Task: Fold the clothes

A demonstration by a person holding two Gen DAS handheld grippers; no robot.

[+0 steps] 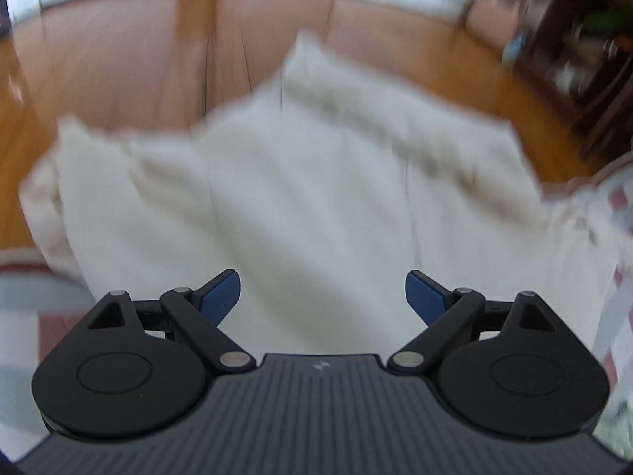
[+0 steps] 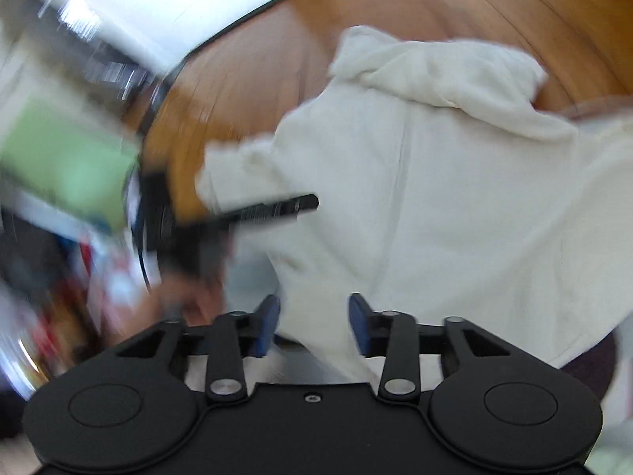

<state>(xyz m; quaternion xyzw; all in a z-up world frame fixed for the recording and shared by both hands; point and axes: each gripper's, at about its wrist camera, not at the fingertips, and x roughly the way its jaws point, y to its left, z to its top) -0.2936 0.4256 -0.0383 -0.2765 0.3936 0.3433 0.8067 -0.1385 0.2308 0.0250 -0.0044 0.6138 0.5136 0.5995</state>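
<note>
Hovering over the white garment, the left gripper and right gripper are held with jaws open, nothing gripped. Rumpled cloth could be pinched in doubled layers, so a crooked fold may result.

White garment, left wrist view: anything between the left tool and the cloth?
Nothing visible. The left tool is open, and the white garment fills the view directly beyond its blue pads, with no other object across the gap. The frame is motion-blurred, so whether the pads touch the fabric cannot be told.
</note>
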